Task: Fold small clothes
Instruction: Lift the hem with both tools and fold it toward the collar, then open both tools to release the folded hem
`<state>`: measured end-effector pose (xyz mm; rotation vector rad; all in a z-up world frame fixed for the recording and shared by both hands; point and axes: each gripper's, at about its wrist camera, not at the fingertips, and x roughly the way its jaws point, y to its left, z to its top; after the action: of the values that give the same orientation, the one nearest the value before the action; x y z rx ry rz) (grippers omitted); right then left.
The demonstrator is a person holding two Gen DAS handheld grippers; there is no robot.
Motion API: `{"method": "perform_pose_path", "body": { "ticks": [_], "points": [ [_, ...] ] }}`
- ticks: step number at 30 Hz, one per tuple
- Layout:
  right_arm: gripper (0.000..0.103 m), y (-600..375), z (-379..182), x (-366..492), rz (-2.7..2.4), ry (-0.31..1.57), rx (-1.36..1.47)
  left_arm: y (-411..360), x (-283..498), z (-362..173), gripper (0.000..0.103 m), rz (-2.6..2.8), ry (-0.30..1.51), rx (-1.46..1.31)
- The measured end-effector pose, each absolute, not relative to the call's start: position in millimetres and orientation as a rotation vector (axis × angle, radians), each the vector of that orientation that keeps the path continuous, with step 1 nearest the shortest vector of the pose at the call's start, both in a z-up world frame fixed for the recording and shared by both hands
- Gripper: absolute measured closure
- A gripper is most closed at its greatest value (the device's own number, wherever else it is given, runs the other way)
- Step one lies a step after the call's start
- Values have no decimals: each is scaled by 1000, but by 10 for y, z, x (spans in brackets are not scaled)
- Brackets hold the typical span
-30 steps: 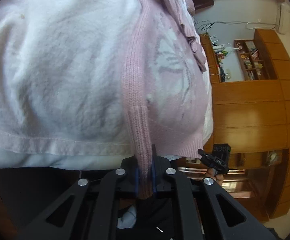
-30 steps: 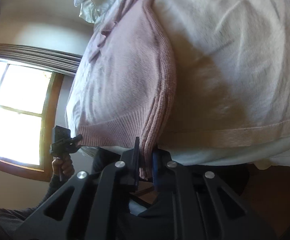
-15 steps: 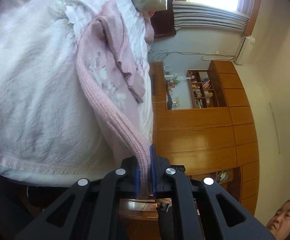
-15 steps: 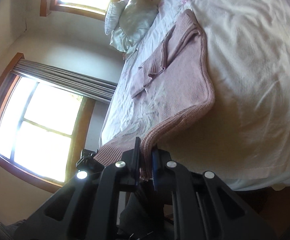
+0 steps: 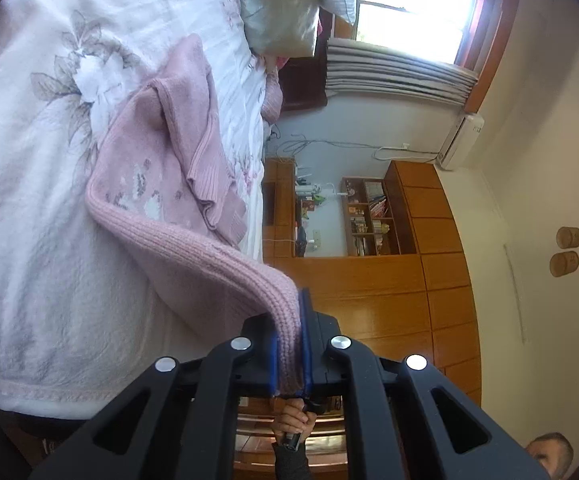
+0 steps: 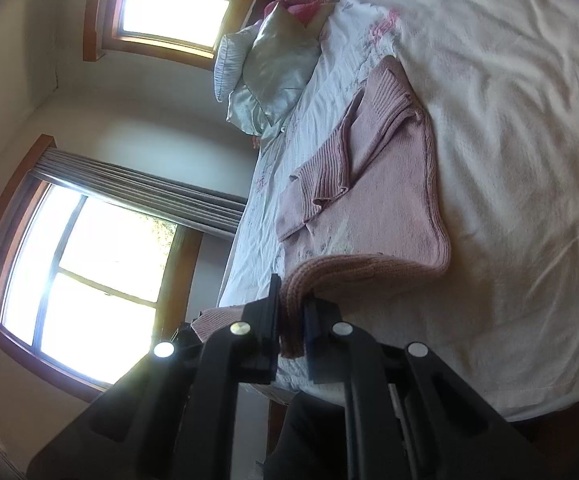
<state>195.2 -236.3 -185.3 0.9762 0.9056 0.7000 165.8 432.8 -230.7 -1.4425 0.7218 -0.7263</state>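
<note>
The left gripper [image 5: 289,344] is pinching one corner of the ribbed hem of a pink sweater [image 5: 157,184], and the right gripper [image 6: 291,332] is clamped on the hem's other corner, so both arms share the same edge, neither nearer than the other. The bed [image 5: 41,240], covered in a white flowered spread, lies ahead of both grippers. The sweater's body rests flat on it and runs away from the grippers toward the pillows [image 6: 269,68]. Only the hem end is raised off the bed, curling up into the jaws. The sweater's long axis points straight ahead, from hem to collar, so my guess is that the coming fold carries the hem forward over the body. The sleeves [image 6: 329,176] lie already folded in across the chest, and their ribbed cuffs overlap near the middle.
</note>
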Motion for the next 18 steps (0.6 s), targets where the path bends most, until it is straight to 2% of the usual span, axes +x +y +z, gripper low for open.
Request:
{"method": "perform_pose_path", "body": {
  "ticks": [9,18],
  "points": [
    [95,-2359,-1973,2589,606,963,966,4363,2317,-2572,95,-607,752,-1536],
    [92,-2257,-2482,3530,466,1126,927,4350,3077,-3128,93,-418,880,-1584]
  ]
}}
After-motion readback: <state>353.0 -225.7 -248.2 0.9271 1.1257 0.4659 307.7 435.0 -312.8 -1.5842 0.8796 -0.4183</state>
